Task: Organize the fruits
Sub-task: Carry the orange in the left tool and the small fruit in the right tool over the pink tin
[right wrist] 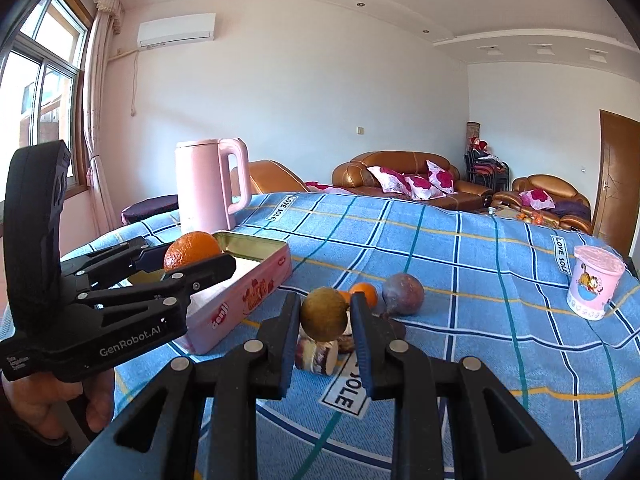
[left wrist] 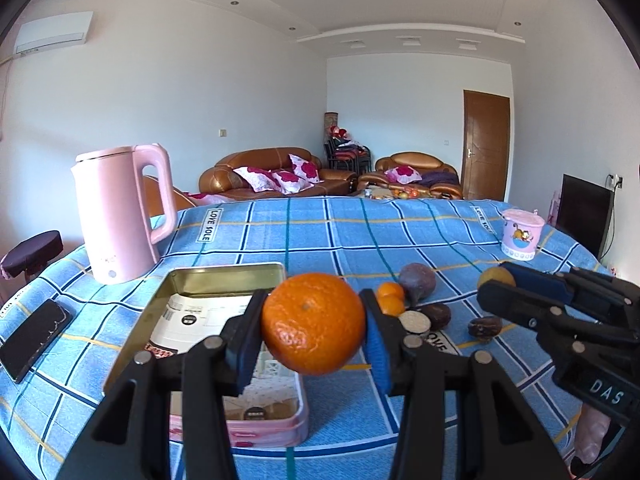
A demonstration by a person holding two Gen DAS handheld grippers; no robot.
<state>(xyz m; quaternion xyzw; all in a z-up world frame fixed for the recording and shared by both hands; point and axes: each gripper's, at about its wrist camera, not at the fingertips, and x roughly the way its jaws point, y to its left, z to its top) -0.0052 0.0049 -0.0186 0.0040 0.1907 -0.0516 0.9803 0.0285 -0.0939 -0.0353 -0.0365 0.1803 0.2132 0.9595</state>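
Clamped between the pads of the left hand-held gripper (left wrist: pixel 314 330), the orange (left wrist: pixel 313 323) hangs above the open pink tin (left wrist: pixel 224 276), while the right hand-held gripper (right wrist: pixel 325 320) pinches what looks like a small brownish-green fruit (right wrist: pixel 324 313); both apparently go next into the tin, which lies toward ten o'clock of the loose fruit (right wrist: pixel 402 294) on the table (right wrist: pixel 460 280).

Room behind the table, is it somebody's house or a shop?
Most likely somebody's house, a living room. Brown leather sofas with flowered cushions stand at the back, an air conditioner hangs on the wall, and a pink kettle sits on the table with its blue checked cloth.
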